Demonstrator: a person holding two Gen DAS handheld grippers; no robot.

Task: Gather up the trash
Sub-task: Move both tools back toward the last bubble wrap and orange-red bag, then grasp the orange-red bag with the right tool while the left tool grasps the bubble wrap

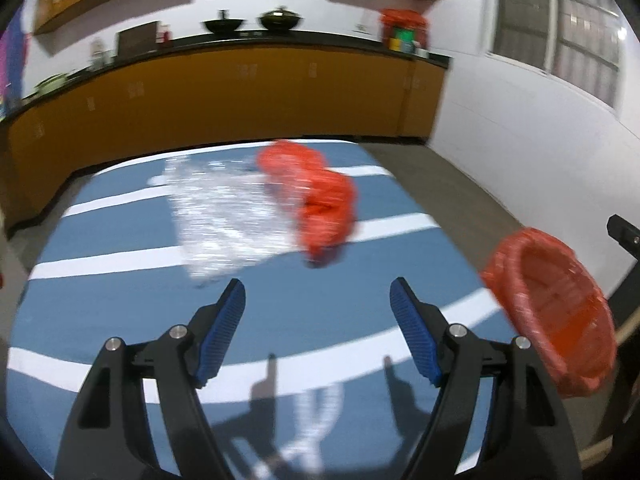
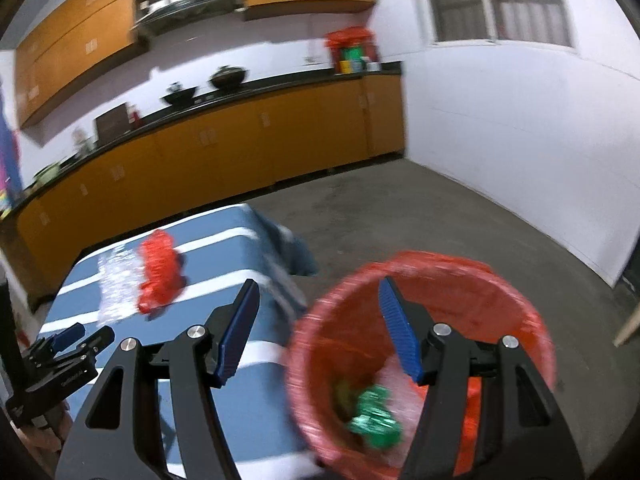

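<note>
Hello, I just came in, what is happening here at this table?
A person with two handheld grippers is clearing trash from a blue striped table into a red-lined bin beside it. Both the left gripper and the right gripper are open and empty. The right one hangs over the bin, where a green wrapper already lies. A clear plastic sheet and a crumpled red bag still wait on the table.
</note>
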